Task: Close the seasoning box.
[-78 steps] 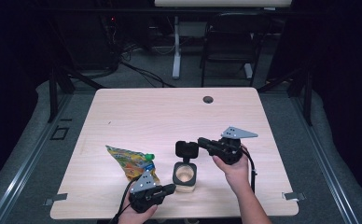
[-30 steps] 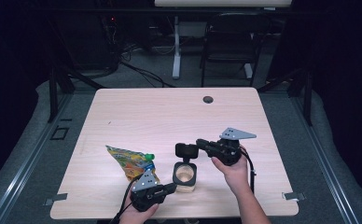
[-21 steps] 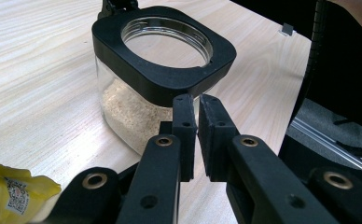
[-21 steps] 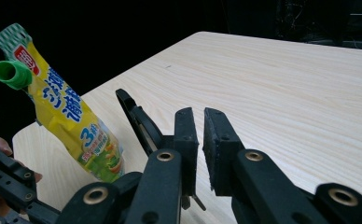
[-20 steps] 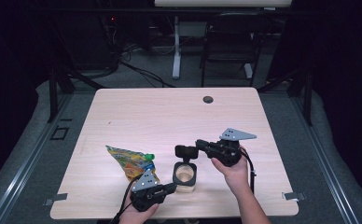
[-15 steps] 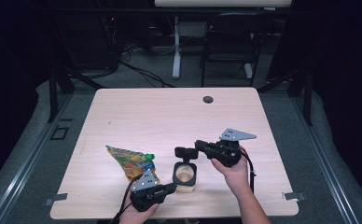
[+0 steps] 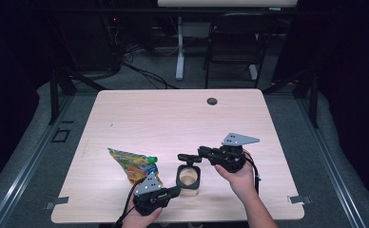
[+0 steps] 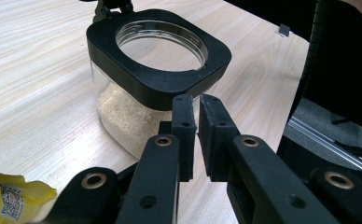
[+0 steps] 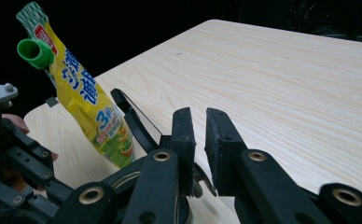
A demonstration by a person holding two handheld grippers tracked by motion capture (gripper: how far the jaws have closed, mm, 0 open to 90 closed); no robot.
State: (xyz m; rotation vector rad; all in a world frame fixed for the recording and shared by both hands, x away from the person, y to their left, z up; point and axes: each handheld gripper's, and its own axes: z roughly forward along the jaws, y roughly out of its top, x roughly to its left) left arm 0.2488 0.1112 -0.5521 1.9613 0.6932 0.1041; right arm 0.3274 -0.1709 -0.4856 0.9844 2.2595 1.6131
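Near the table's (image 7: 125,118) front edge, about midway along it, stands a clear jar (image 7: 188,179) with a black square collar, round mouth open, pale grains filling its lower part. Left gripper (image 8: 197,123), jaws nearly pressed together on nothing, sits just beside the jar. Right gripper (image 9: 197,140) pinches the black lid (image 7: 188,157) above the jar. Yellow snack pouch (image 7: 132,164), green-capped, lies toward the front left.
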